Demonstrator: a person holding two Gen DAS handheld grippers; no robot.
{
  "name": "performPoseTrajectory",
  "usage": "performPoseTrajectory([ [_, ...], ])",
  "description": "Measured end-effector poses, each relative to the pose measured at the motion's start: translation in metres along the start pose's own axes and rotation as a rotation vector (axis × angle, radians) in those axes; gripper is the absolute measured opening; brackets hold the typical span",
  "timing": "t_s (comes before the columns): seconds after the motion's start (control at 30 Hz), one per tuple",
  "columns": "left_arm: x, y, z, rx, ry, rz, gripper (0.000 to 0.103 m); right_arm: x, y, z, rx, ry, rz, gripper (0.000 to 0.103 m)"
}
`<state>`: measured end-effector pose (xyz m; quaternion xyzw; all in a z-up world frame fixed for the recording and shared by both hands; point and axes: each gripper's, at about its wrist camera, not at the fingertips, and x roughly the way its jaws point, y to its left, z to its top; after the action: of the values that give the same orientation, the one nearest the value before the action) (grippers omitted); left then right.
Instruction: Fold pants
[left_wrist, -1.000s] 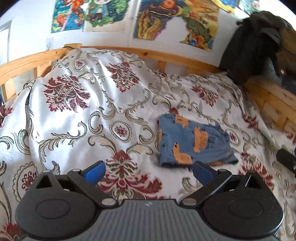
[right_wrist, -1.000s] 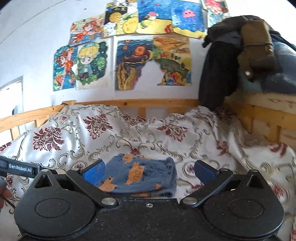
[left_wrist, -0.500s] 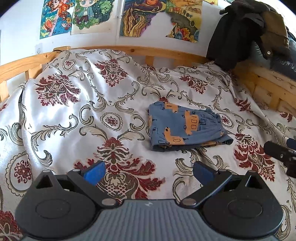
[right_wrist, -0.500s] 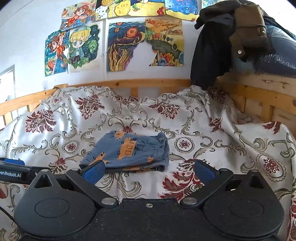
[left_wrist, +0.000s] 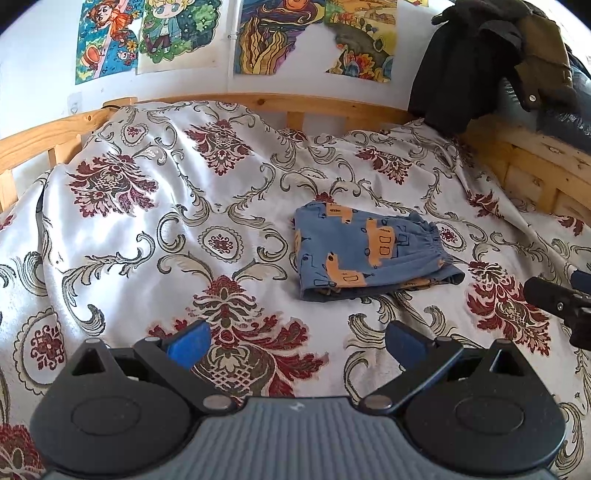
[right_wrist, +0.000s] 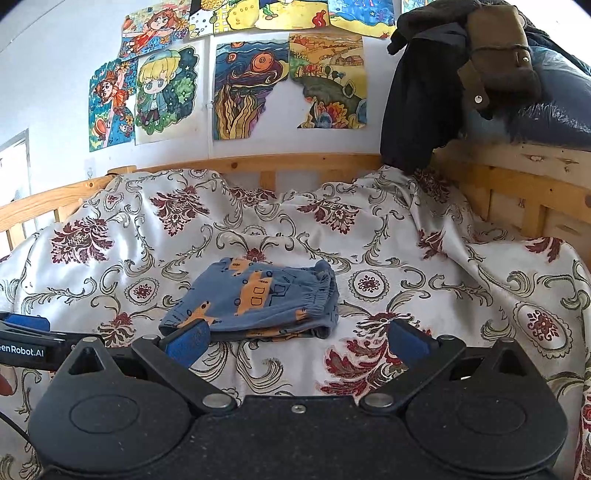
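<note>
Your left gripper (left_wrist: 295, 341) and right gripper (right_wrist: 298, 339) both hang with fingers spread wide, gripping nothing — the pants (left_wrist: 373, 251) lie folded in a compact bundle on the floral bedspread (left_wrist: 147, 221), just ahead of them.

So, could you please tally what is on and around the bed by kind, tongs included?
Folded blue pants: 1
Floral bedspread: 1
Tongs, left and right, both open: 2
Wall drawings fully in the left wrist view: 4
Total: 8
</note>
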<state>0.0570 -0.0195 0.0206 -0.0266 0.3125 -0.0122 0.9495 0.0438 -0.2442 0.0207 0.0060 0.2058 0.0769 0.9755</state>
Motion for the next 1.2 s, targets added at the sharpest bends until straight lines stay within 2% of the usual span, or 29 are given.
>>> performPoseTrajectory([
  [1.2,0.0004,-0.0011,-0.0002,0.01,0.012,0.003,0.103,0.001,0.0033,-0.0027,-0.014,0.012,0.008,0.102],
])
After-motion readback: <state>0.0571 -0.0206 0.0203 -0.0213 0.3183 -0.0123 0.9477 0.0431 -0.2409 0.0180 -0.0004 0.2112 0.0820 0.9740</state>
